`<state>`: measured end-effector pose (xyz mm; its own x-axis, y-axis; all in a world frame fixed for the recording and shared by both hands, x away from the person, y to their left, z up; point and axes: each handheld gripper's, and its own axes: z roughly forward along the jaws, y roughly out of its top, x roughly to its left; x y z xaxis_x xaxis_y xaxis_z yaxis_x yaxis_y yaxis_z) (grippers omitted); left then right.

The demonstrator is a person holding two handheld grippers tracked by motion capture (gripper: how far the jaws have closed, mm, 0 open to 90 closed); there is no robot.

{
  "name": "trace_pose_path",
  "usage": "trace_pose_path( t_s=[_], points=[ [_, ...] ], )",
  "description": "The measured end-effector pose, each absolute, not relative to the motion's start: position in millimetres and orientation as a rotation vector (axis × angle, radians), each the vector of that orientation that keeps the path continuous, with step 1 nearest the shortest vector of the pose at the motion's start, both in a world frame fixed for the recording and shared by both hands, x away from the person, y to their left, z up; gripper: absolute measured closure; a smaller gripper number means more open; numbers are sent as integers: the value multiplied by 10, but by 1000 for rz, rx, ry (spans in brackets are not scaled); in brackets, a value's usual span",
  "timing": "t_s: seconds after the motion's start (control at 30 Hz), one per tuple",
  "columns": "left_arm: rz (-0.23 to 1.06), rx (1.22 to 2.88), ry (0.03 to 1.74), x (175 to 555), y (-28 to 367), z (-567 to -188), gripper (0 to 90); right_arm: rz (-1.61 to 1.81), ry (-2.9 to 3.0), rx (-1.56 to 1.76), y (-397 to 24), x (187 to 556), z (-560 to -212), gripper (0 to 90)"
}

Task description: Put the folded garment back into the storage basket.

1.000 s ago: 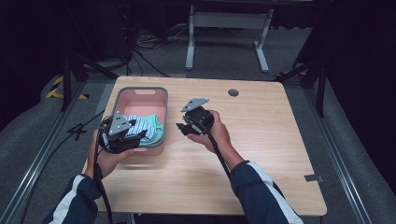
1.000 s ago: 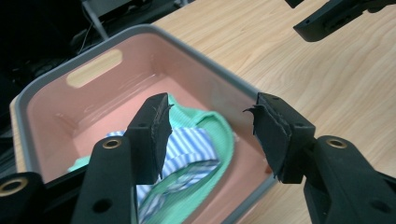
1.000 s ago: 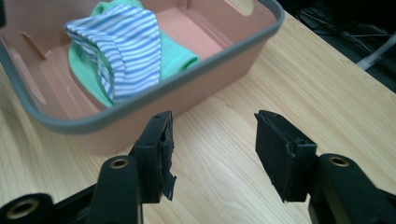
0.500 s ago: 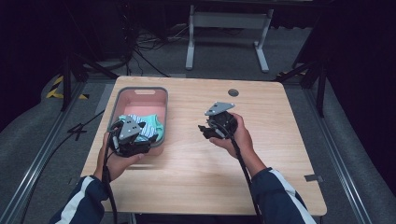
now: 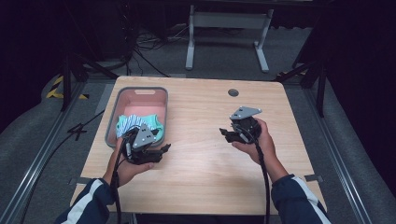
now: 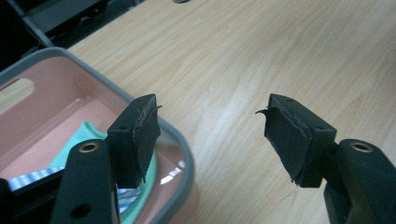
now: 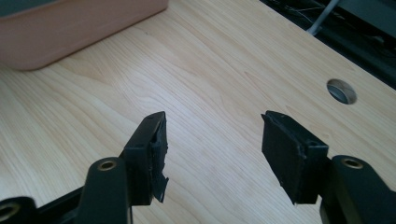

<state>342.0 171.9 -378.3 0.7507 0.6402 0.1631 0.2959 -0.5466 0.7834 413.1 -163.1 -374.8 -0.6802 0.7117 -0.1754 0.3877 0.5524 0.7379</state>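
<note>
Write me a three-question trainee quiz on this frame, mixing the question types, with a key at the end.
1. True or false: the left gripper is shut on the cloth.
2. Where does the striped cloth lie? A) on the bare table B) in the pink bin C) between the right gripper's jaws
3. Fill in: the right gripper is held over the ____, jaws apart.

Key
1. False: its jaws stand open with nothing between them, beside the bin's near corner.
2. B: it is bunched at the bin's near end.
3. Table, with bare wood between the jaws.
</note>
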Motion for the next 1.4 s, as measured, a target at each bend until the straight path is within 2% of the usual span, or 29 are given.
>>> trace_pose_path(
  t_s=[0.73, 1.0, 1.4],
  points=[
    [498, 2301, 612, 3353, 1494, -4103, 301, 821, 2359, 884, -2148, 3816, -4062, 378],
    [515, 2366, 607, 3318, 1438, -4298, 290, 824, 2376, 849, -2242, 3655, -4235, 369],
    [428, 2419, 558, 3281, 1364, -4530, 265, 832, 2388, 846, -2466, 3395, -4494, 340]
  ],
)
